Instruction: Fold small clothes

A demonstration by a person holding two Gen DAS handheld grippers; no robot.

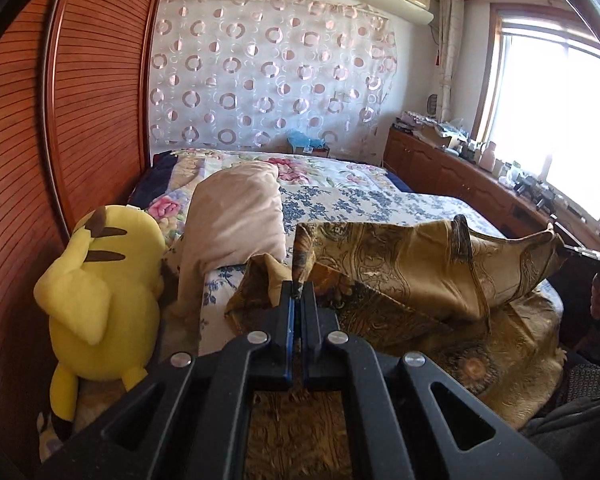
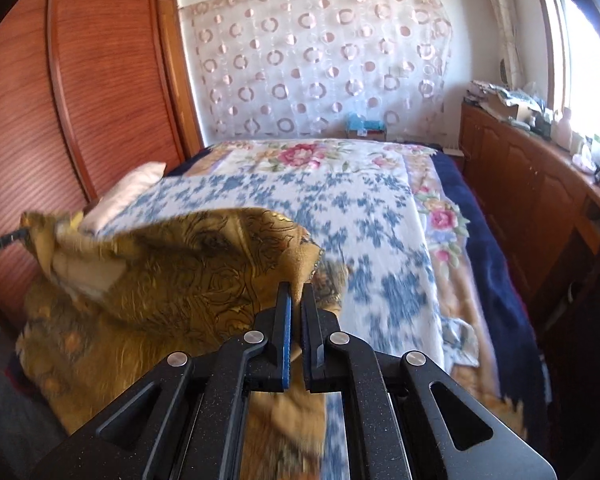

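A gold-brown patterned cloth (image 1: 400, 264) hangs lifted over the near end of the bed, stretched between both grippers. My left gripper (image 1: 299, 292) is shut on one corner of it, the fabric sticking up from between the pads. In the right wrist view the same cloth (image 2: 172, 276) spreads to the left, and my right gripper (image 2: 296, 292) is shut on its other corner. The right gripper's tip shows at the far right of the left wrist view (image 1: 572, 248), and the left gripper's tip at the far left of the right wrist view (image 2: 16, 236).
A floral bedspread (image 2: 320, 200) covers the bed. A beige pillow (image 1: 236, 216) and a yellow plush toy (image 1: 104, 280) lie along the wooden wardrobe (image 1: 80, 100). A cluttered wooden cabinet (image 2: 532, 184) runs under the window on the right.
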